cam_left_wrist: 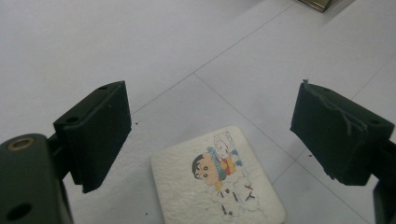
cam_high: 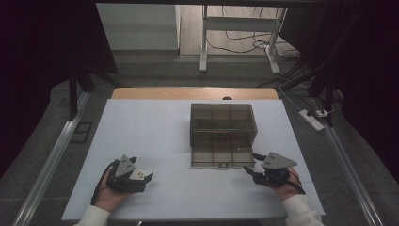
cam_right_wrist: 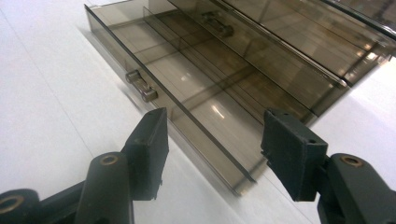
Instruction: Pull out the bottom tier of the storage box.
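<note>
Coaster (cam_left_wrist: 217, 184) bottom edge — cut off; drawer (cam_right_wrist: 187, 100) far corner likewise

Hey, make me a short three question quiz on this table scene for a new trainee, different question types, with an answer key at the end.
1. True or false: the lower drawer of the smoky drawer box is pulled out.
2. Multiple choice: what lies between the jaws of the left tool? A) a metal spoon B) a white cartoon tile C) a roll of tape
3. Short answer: are the pads of the right tool pressing on the drawer's handle?

Key
1. True; it sticks out toward the person.
2. B; it lies flat on the white table, jaws apart on either side.
3. No; the jaws stand open, short of the handle.
</note>
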A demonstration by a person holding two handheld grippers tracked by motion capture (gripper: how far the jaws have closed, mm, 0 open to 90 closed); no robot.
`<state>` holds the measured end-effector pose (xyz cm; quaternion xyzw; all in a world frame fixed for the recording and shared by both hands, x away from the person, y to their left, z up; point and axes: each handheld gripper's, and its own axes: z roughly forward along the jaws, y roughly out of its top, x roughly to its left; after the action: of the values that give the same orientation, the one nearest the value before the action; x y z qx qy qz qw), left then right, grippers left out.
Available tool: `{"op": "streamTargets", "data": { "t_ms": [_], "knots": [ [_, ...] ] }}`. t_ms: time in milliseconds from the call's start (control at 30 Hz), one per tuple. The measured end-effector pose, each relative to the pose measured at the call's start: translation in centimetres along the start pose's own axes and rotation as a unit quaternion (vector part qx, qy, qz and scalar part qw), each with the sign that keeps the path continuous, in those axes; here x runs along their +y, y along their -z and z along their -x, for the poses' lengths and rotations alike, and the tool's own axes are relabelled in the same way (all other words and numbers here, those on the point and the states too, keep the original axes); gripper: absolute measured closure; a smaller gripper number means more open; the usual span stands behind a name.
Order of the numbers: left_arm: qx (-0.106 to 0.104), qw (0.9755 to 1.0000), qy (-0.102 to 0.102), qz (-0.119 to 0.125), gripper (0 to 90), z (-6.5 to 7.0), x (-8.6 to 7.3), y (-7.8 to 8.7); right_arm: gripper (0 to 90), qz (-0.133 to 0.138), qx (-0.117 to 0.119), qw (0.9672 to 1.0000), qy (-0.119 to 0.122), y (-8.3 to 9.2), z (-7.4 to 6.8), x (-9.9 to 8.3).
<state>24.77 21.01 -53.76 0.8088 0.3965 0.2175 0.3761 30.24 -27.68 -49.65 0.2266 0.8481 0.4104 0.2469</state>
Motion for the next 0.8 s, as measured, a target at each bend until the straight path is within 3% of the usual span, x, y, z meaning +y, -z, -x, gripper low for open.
{"op": "streamTargets", "data": {
  "t_ms": [500,800],
  "knots": [
    [-0.001,1.0000,-0.001,-0.003,12.2,0.3,0.1,0.0,35.2,0.019,-0.015,0.9991,-0.034,1.9,0.9,-1.4],
    [-0.001,1.0000,-0.003,-0.001,12.4,0.3,0.5,0.3,34.9,0.023,-0.007,0.9993,-0.029,1.9,0.8,-1.5]
  ]
}}
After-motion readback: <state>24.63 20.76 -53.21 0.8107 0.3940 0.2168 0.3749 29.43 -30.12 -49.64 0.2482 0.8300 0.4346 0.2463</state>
